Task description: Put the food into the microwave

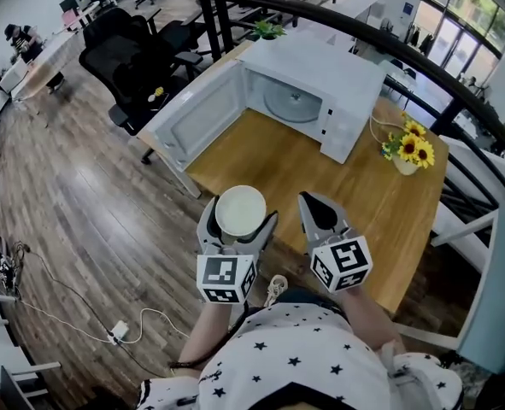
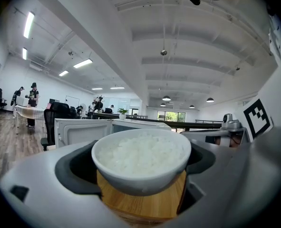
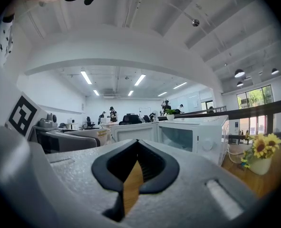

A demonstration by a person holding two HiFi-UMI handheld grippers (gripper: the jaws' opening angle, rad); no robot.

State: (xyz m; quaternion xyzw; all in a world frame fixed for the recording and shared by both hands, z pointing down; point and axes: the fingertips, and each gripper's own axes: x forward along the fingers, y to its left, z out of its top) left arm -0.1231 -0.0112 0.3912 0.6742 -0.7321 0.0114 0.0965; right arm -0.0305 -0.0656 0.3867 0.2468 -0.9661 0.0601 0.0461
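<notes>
The left gripper (image 1: 238, 223) is closed on a white bowl (image 1: 240, 210) heaped with plain rice, its jaws pressing the bowl's sides from left and right. The bowl sits level, in the air over the near edge of the wooden table (image 1: 278, 165) and well apart from the microwave (image 1: 320, 88). In the left gripper view the rice fills the bowl almost to the rim, with the table's wood showing below it.

The right gripper (image 1: 314, 207) is just beside the left one and carries nothing. In the right gripper view its jaws stand almost together, with only a thin slit of wood grain visible between them. Each gripper bears a cube with black-and-white square markers.

The microwave is white and stands at the far side of the table. Its door (image 1: 196, 118) is swung fully open to the left, and a round glass plate (image 1: 293, 101) lies inside. No brand name or label on it can be read. A small pot of sunflowers (image 1: 408, 150) stands on the table to the microwave's right, beside its cord.
</notes>
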